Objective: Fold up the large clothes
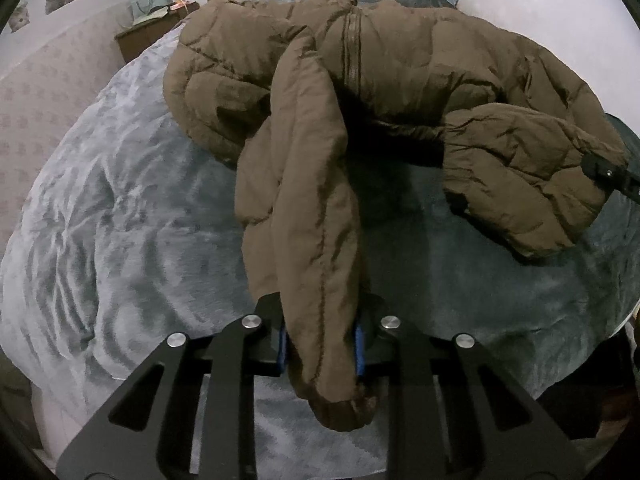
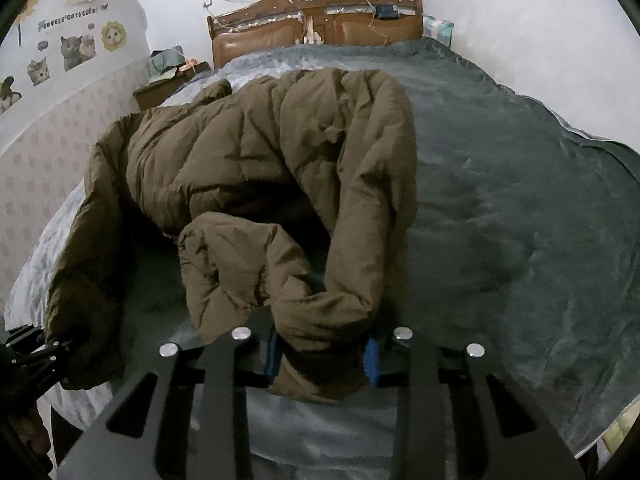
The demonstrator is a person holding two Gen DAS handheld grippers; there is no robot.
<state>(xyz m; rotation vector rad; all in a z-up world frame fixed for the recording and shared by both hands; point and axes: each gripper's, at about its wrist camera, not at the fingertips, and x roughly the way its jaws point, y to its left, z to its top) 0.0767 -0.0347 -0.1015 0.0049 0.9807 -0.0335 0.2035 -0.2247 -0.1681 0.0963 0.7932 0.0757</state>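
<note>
A brown puffer jacket (image 1: 360, 72) lies bunched on the grey blanket of the bed (image 1: 140, 220). My left gripper (image 1: 320, 346) is shut on the cuff end of one sleeve (image 1: 316, 240), which stretches from the jacket toward the camera. My right gripper (image 2: 322, 354) is shut on the other sleeve's end (image 2: 320, 308), folded over near the bed's front edge. The jacket body (image 2: 240, 152) rises behind it. The right gripper also shows at the right edge of the left wrist view (image 1: 608, 174), and the left gripper at the left edge of the right wrist view (image 2: 36, 354).
A wooden headboard (image 2: 316, 24) stands at the far end of the bed. A nightstand (image 2: 160, 88) with cloth items on it sits at the far left by the wall. The grey blanket (image 2: 520, 200) spreads to the right of the jacket.
</note>
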